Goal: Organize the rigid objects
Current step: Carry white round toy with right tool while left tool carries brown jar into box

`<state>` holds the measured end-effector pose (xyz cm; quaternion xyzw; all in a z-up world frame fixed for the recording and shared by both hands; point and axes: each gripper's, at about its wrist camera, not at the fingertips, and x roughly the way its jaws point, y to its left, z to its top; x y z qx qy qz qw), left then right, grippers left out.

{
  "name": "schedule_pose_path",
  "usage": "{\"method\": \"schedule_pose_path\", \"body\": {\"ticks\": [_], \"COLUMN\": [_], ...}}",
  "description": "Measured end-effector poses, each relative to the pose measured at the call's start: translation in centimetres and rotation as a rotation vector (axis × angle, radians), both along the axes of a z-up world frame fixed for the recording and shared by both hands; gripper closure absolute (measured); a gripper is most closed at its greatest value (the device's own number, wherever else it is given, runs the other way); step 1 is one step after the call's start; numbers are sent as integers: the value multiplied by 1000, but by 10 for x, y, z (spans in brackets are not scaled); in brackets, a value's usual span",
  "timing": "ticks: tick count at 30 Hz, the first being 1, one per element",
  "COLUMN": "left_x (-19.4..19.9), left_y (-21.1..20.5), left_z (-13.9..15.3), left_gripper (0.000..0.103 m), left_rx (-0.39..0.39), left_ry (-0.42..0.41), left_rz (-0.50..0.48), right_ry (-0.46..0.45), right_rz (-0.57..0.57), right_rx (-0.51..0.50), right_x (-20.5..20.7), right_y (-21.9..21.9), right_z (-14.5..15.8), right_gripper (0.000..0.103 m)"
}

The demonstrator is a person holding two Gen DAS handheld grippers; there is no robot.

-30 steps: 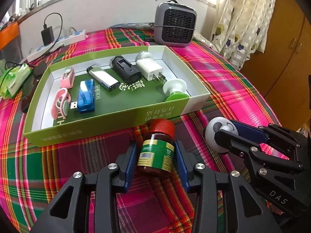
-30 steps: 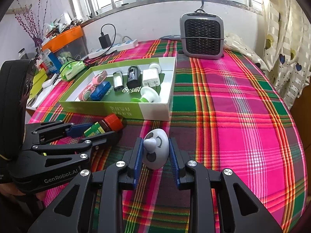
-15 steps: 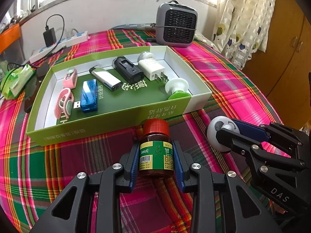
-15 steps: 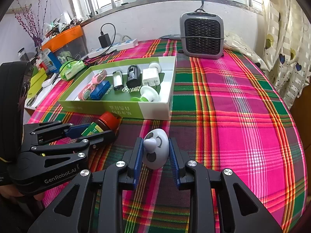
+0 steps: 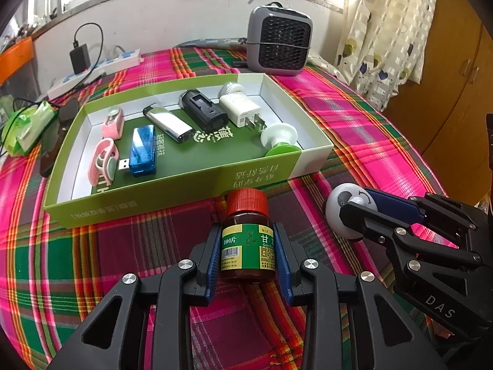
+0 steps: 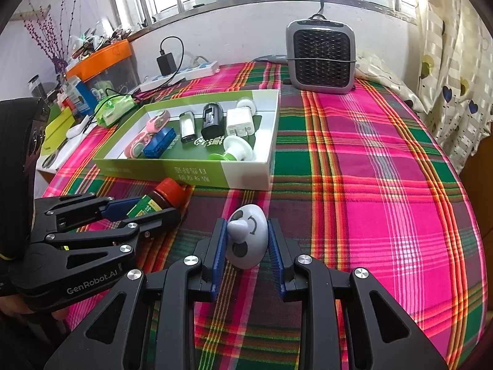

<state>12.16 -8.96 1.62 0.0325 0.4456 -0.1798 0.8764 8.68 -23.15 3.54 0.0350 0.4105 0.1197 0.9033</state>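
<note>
Since one second ago the brown medicine bottle [image 5: 248,243] has turned from tilted to upright in the left wrist view, its red cap toward the green box [image 5: 172,191], and it came closer to the box's near wall. The left gripper [image 5: 248,254] is clenched on the bottle, the blue pads pressing the label on both sides. The right gripper [image 6: 246,243] grasps a white egg-shaped toy [image 6: 246,237] with a face, its pointed nose toward the camera, near the box's front right corner. Inside the box lie two pink clips [image 5: 106,141], a blue USB stick [image 5: 141,151], a silver lighter [image 5: 169,123], a black battery holder [image 5: 203,111], a white charger plug [image 5: 242,109] and a white and green suction knob [image 5: 279,140].
</note>
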Motion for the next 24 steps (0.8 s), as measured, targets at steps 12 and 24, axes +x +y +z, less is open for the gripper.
{"method": "schedule_pose_path", "body": {"ticks": [12,24], "left_x": [-9,-15], "left_y": [1,1], "left_z": [5,7], "left_gripper": [72,72], "left_rx": [-3,0], "left_ry": [-14,-24], "left_rz": [1,2], "right_ry": [-4,-6], "right_rz": [-2,0], "right_rx": [1,1], "right_x": [-3,-6], "right_y": [0,1], "right_z": [2,3], "right_gripper": [76,76]}}
